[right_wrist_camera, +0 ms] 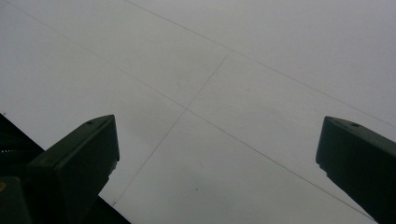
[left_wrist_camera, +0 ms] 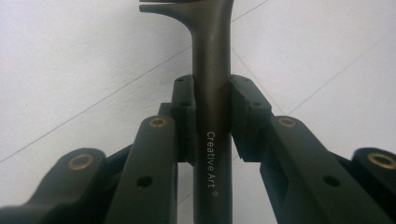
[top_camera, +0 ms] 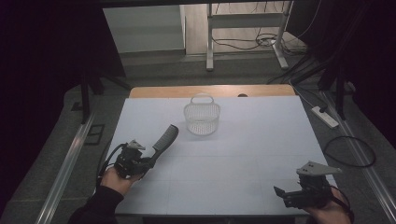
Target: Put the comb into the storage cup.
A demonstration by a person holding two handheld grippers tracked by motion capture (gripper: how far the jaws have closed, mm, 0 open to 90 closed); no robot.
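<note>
where gripped, comb (left_wrist_camera: 211, 93) reads "creative art"

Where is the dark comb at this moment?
In the high view the comb is at the left of the white table, held by its handle in the left gripper, pointing toward the white basket.

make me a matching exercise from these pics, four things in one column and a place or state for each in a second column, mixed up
Things
1. dark plastic comb
2. white mesh basket with a handle
3. left gripper
4. right gripper

Places or states
A. jaws wide apart, nothing between them, at the table's near right corner
B. standing on the white table toward its far edge, near the middle
C. clamped on a handle marked Creative Art
D. held by its handle, toothed end pointing toward the basket

Pairs: 1-D, 2-B, 3-C, 4-A
</note>
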